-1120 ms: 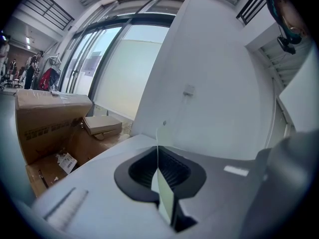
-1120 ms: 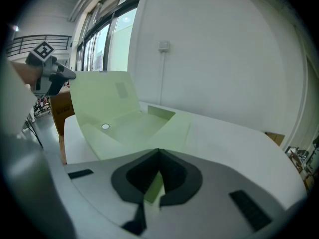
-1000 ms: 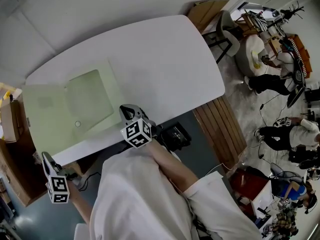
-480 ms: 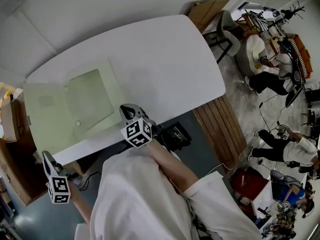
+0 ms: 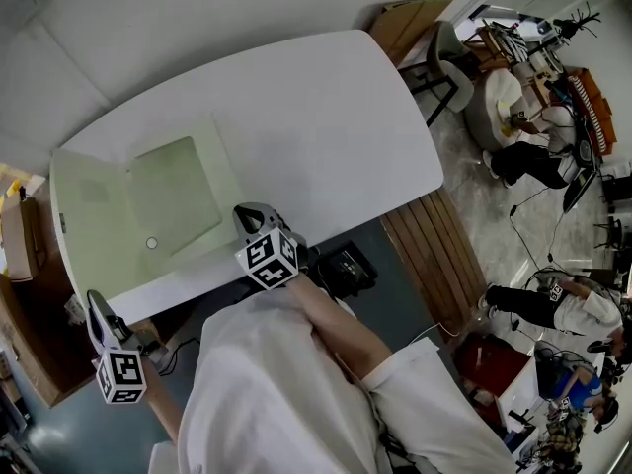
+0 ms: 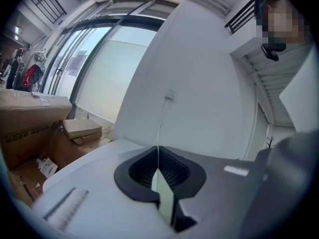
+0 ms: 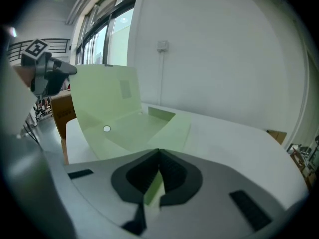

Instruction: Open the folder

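Note:
A light green folder (image 5: pixel 173 200) lies open on the white table (image 5: pixel 326 136) near its left end. Its left cover (image 5: pixel 84 230) is lifted and stands tilted, with a small white button (image 7: pixel 106 129) on the inner flap. My left gripper (image 5: pixel 97 312) is off the table's left front corner, shut on the cover's outer edge; that thin green sheet (image 6: pixel 165 199) shows edge-on between its jaws (image 6: pixel 158 171). My right gripper (image 5: pixel 252 217) is at the table's front edge, shut on the folder's near edge (image 7: pixel 154 190). In the right gripper view the left gripper (image 7: pixel 50 76) holds the raised cover (image 7: pixel 102 91).
Cardboard boxes (image 5: pixel 20 235) stand on the floor left of the table. A chair (image 5: pixel 449 67) sits past the table's right end, wooden slats (image 5: pixel 434 255) and a black device (image 5: pixel 341 270) lie under its front right. People (image 5: pixel 553 304) are at far right.
The left gripper has moved slightly right and up, and the cover it holds now stands steeper and looks narrower from above. The right gripper has stayed put.

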